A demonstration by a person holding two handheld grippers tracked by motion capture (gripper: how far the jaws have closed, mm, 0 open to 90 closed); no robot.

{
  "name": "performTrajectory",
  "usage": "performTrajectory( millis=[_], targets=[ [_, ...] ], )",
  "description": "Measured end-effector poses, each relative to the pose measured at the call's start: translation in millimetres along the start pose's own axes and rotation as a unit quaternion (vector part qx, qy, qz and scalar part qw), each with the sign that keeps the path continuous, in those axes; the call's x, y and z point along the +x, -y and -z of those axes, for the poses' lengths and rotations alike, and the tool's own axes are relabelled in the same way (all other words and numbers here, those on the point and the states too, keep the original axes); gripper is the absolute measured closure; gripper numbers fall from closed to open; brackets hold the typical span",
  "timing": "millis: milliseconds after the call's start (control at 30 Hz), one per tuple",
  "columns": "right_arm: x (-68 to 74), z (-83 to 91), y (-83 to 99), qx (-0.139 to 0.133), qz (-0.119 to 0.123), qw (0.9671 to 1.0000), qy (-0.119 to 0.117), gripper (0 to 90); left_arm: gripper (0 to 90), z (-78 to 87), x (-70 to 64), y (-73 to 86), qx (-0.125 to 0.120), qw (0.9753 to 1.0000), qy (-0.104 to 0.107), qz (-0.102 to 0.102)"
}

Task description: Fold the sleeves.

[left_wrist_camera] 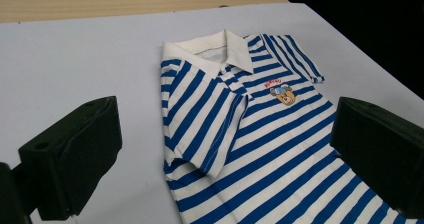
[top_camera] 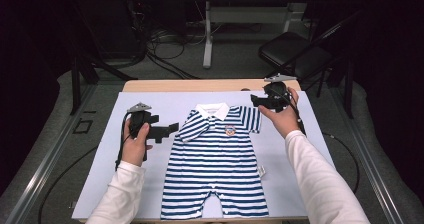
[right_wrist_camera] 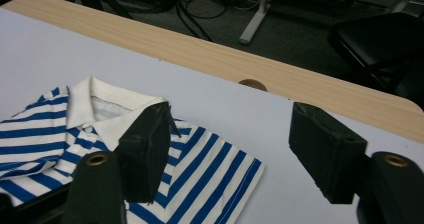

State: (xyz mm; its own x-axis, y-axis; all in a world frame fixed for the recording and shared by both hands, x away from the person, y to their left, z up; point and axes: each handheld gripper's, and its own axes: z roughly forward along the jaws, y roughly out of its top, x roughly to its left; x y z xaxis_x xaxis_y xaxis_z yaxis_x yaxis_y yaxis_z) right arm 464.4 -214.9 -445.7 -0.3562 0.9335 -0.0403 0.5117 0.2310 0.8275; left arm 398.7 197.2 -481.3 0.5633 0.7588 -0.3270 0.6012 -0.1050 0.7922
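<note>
In the high view, a blue-and-white striped baby romper [top_camera: 216,164] lies flat on the worktop's white sheet [top_camera: 95,184], between the left tongs [top_camera: 170,130] and right tongs [top_camera: 254,100]. The left gripper view has those jaws wide apart, empty, over its sleeve [left_wrist_camera: 200,129]. The right gripper view likewise: jaws spread, holding nothing, above the other sleeve [right_wrist_camera: 220,179].

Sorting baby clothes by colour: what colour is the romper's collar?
White; the romper has blue and white stripes. Its collar shows best in the left gripper view.

Left tongs [top_camera: 172,128] gaping, pointed inward; right tongs [top_camera: 254,100] likewise spread wide, held farther forward; both forearms outstretched.
</note>
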Motion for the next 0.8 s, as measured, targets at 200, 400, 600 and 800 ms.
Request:
performTrajectory(
  millis=[200,400,600,800],
  targets=[
    [0.2,-13.9,3.5,0.007,0.015,0.9998,0.014,39.1,0.5,-0.6,-0.7,0.3,-0.001,1.0000,-0.001,0.001],
    [1.5,-26.6,7.0,0.017,0.018,0.9993,0.028,42.3,0.5,-0.2,0.1,0.5,-0.001,1.0000,0.001,0.002],
    [2.1,-36.5,10.6,0.026,0.019,0.9988,0.035,43.6,0.5,-0.7,1.0,1.0,-0.003,1.0000,0.002,0.004],
    [-2.4,-45.4,13.4,0.034,0.003,0.9986,0.040,46.0,0.5,-2.1,0.8,1.1,-0.002,1.0000,0.003,0.005]
  ],
)
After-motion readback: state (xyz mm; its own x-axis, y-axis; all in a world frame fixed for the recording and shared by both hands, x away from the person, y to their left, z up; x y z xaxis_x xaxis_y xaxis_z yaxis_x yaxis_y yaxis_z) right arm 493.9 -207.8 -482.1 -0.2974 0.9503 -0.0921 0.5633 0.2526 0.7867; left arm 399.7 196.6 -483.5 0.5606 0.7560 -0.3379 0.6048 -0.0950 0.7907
